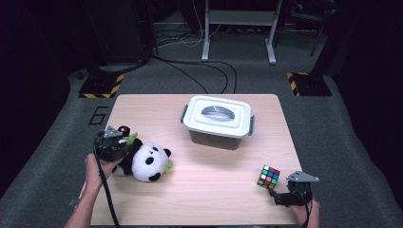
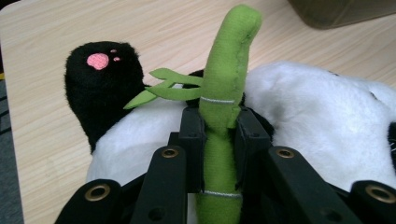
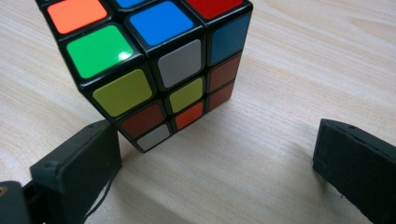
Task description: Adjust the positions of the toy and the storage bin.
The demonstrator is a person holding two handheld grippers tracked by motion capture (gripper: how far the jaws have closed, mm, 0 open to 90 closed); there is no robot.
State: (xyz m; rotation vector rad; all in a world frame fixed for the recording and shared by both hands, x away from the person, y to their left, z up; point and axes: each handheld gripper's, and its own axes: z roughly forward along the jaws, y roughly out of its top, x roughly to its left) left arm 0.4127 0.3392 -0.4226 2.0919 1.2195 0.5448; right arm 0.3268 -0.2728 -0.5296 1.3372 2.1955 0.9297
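A wooden counter [image 1: 214,190] seen from above. At its left edge lies a plush panda [image 1: 147,162], on its back, holding a green bamboo stalk [image 2: 224,93]. The left claw [image 2: 219,135] is pressed together on that stalk, pinching it between both jaws. At the counter's near right corner stands a Rubik's cube [image 1: 268,176]; the right claw [image 3: 215,172] sits spread just in front of it, one jaw near the cube's bottom corner. A white lidded storage box [image 1: 217,116] rests farther back, in the middle
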